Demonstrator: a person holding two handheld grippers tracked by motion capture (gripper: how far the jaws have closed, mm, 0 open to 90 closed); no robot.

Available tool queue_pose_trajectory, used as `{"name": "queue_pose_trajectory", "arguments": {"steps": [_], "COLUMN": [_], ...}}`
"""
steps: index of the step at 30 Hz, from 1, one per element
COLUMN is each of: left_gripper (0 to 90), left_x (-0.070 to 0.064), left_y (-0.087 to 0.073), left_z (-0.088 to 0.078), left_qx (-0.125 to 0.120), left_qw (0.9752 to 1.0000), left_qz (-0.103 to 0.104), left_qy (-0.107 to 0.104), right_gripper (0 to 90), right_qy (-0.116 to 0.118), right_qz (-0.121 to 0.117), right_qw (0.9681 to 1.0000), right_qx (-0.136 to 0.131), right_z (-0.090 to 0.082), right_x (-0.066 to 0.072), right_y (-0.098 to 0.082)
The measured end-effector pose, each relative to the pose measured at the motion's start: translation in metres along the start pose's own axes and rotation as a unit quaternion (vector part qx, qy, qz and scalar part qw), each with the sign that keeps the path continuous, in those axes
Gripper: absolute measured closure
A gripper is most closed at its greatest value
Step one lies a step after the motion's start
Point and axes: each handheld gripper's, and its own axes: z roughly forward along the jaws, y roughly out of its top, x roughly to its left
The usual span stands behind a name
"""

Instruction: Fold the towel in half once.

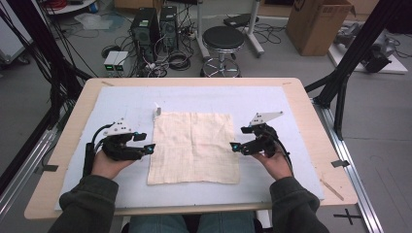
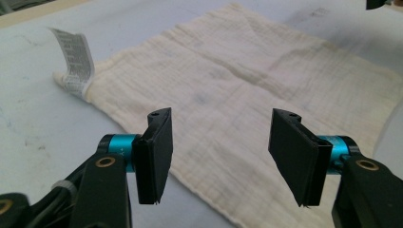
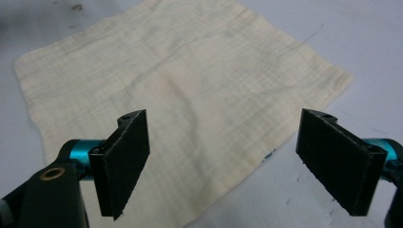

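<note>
While both hands hover low at the near half of the bench (image 1: 204,199): left gripper (image 1: 149,148) and right gripper (image 1: 235,146), jaws wide, empty, flanking flat cream cloth (image 1: 194,145); white tag (image 1: 157,111) at far-left corner. Step judged: approach; next, pinch the side edges

cloth's tag (image 2: 73,59), print too small to read

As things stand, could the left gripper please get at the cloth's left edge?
Probably yes: the left gripper sits right beside the left edge of the cloth with its jaws apart and nothing between them, and the mat around it is bare.
</note>
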Motion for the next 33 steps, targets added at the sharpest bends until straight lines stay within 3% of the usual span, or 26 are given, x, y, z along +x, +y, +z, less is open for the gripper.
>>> {"name": "queue_pose_trajectory", "arguments": {"steps": [7,9,17,23,25,27,33], "left_gripper": [42.3,42.3,43.2,45.0,45.7,46.0,46.7], "left_x": [0.022,0.030,0.054,0.067,0.070,0.072,0.083], "left_y": [0.017,0.022,0.042,0.063,0.067,0.071,0.067], "left_z": [0.012,0.014,0.021,0.033,0.038,0.042,0.056], "left_qx": [0.007,0.018,0.007,0.022,0.015,0.015,0.019], "left_qw": [0.9998,0.9996,0.9986,0.9980,0.9979,0.9979,0.9964], "left_qz": [-0.020,-0.024,-0.049,-0.042,-0.051,-0.048,-0.063], "left_qy": [-0.005,-0.001,0.017,0.041,0.036,0.041,0.055], "right_gripper": [17.9,17.9,18.7,20.5,24.0,25.2,28.2], "right_qy": [0.002,0.006,-0.002,-0.016,-0.021,-0.028,-0.030], "right_qz": [0.012,0.014,0.025,0.036,0.033,0.034,0.047], "right_qw": [0.9999,0.9999,0.9997,0.9992,0.9992,0.9990,0.9982], "right_qx": [0.004,0.003,0.003,0.004,-0.002,-0.005,0.020], "right_z": [0.009,0.012,0.019,0.019,0.019,0.021,0.040], "right_x": [-0.020,-0.027,-0.051,-0.069,-0.074,-0.080,-0.092], "right_y": [0.020,0.027,0.045,0.059,0.065,0.069,0.074]}}
